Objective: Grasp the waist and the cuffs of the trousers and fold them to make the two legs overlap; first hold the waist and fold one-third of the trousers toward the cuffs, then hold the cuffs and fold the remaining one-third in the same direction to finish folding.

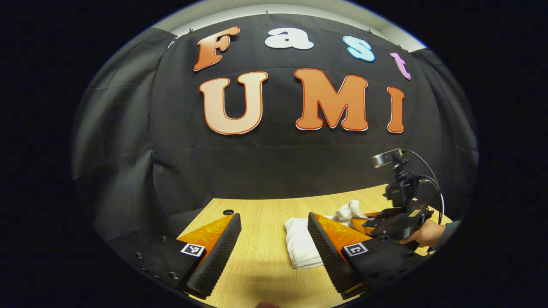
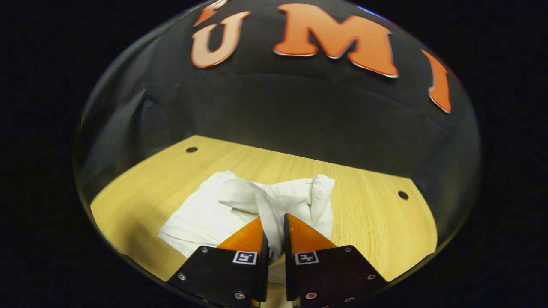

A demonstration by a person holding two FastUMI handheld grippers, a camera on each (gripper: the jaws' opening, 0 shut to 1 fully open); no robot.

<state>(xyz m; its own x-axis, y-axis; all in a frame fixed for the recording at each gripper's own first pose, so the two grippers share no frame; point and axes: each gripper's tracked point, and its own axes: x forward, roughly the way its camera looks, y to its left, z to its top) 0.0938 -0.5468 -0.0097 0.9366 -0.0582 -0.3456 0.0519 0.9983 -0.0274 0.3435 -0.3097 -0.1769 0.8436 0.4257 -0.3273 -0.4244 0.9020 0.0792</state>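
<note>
The white trousers lie in a folded, rumpled bundle on the wooden table. My right gripper is shut on a raised fold of the trousers, and the cloth is pinched between both fingers and pulled up from the pile. In the left gripper view the trousers lie just right of centre, partly behind my right-hand finger. My left gripper stands wide open above bare table with nothing between its fingers. The right gripper appears at the far right, held by a hand.
The table ends at the black cloth wall behind it. Small round holes mark the tabletop's far corners, and another hole sits left of the left gripper. A cable loops from the right gripper's camera mount.
</note>
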